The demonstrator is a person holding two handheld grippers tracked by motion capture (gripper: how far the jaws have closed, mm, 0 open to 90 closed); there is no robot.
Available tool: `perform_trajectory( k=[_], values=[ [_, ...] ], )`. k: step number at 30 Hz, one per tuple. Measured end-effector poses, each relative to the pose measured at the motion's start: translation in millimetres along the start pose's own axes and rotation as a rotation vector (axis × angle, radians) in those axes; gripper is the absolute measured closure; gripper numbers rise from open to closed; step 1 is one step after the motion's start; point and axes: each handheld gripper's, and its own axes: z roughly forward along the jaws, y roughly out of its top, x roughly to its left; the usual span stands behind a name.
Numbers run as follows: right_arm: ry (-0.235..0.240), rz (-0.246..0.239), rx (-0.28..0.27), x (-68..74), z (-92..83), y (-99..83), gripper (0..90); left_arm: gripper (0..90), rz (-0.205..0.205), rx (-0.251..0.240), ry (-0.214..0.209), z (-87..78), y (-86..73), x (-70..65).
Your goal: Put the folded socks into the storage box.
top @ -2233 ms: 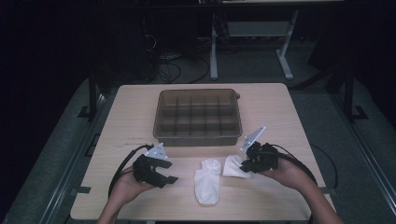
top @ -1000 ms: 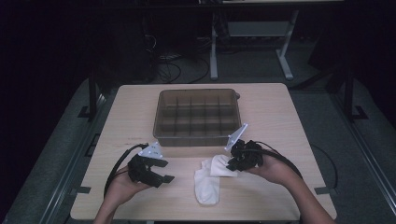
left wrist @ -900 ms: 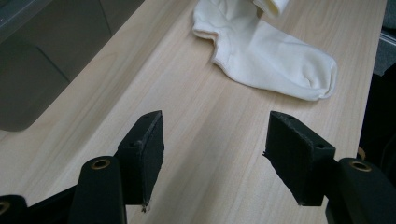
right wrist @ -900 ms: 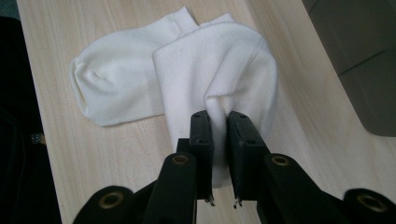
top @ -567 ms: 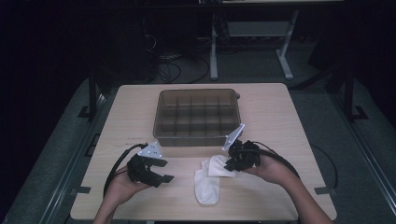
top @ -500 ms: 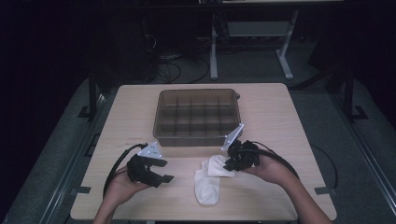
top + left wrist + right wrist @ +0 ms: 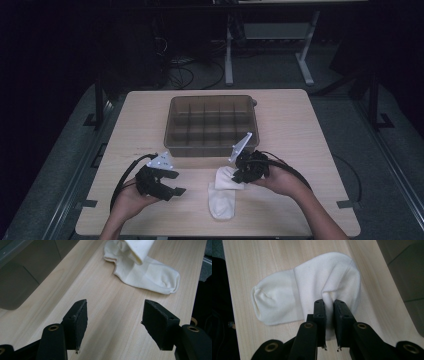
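Here the right gripper (image 7: 329, 307) is clamped on a fold of the upper white cotton sock (image 7: 329, 280) at lower centre of the high view — pinching it so it can be lifted off the second white sock (image 7: 221, 202) beneath it on the pale wooden counter (image 7: 300, 130). The left gripper (image 7: 115, 317) waits at lower left, jaws apart and empty — likely ready to help. The grey compartmented plastic bin (image 7: 212, 125) sits just above.

One white sock (image 7: 223, 196) lies on the surface (image 7: 300, 130), partly folded over on itself. One grey divided bin (image 7: 212, 125) stands on it too. There are two tools: the left tool (image 7: 172, 182) and the right tool (image 7: 239, 176). Two hands hold them, one each.
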Motion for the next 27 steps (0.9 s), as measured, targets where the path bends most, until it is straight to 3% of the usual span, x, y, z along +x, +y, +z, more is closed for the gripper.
perform_trajectory(
  k=[27],
  values=[
    [0.016,-0.02,0.019,0.5,20.7,15.6,80.2,36.5,-0.006,-0.005,-0.002,-2.7,-2.0,-0.4]
  ],
)
